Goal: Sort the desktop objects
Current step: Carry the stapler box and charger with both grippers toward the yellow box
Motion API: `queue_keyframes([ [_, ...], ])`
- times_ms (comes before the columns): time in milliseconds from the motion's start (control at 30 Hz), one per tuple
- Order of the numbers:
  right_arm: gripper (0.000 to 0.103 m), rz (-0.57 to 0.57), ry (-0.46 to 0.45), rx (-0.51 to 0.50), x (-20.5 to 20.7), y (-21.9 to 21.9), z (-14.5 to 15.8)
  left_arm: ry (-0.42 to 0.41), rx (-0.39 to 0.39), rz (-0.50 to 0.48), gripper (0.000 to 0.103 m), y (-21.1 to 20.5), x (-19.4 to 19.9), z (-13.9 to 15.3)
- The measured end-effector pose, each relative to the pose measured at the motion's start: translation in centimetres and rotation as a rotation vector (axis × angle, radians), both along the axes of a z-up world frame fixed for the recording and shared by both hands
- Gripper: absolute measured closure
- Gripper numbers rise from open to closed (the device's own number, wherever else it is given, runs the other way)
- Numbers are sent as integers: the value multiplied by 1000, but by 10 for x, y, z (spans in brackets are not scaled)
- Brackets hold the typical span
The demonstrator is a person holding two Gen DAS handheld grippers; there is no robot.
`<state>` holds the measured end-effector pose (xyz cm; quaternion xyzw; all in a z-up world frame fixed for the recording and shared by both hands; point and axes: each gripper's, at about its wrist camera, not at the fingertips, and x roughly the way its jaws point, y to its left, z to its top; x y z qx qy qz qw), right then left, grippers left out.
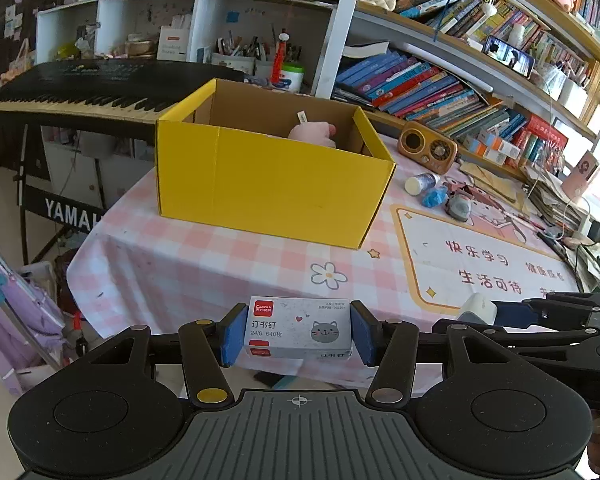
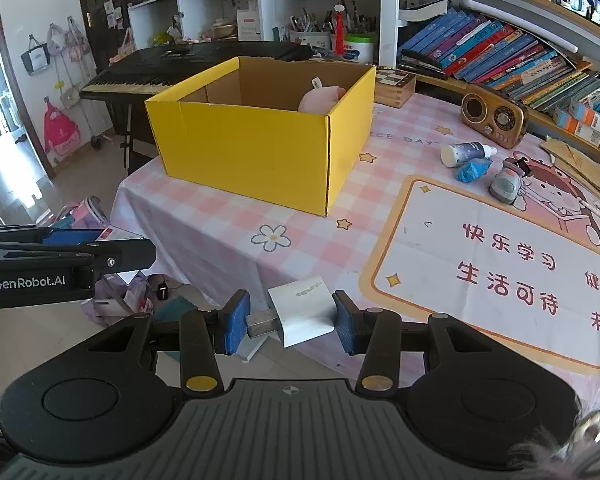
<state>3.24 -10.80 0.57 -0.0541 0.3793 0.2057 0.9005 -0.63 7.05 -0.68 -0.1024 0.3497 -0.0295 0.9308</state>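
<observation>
My left gripper [image 1: 298,332] is shut on a grey staple box [image 1: 298,330] with a cat picture, held above the table's near edge. My right gripper [image 2: 290,320] is shut on a white eraser with a grey end [image 2: 302,310], also over the near edge; it shows at the right of the left wrist view [image 1: 476,308]. An open yellow cardboard box [image 1: 276,184] [image 2: 260,148] stands on the pink checked tablecloth [image 1: 204,256] ahead of both grippers, with a pink plush toy [image 1: 314,133] [image 2: 320,98] inside.
A bottle [image 2: 466,153], a blue crumpled item [image 2: 474,170] and a small grey object [image 2: 506,186] lie to the right of the box. A brown retro radio [image 2: 494,118] and bookshelves stand behind. A black keyboard [image 1: 80,88] is at the left. A printed mat [image 2: 500,272] covers the right.
</observation>
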Motion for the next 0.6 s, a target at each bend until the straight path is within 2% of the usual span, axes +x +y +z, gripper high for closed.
queue_keyframes([
  [600,61,59,-12,-15,36,6,7,8,-18,41,50,3,27,-2],
])
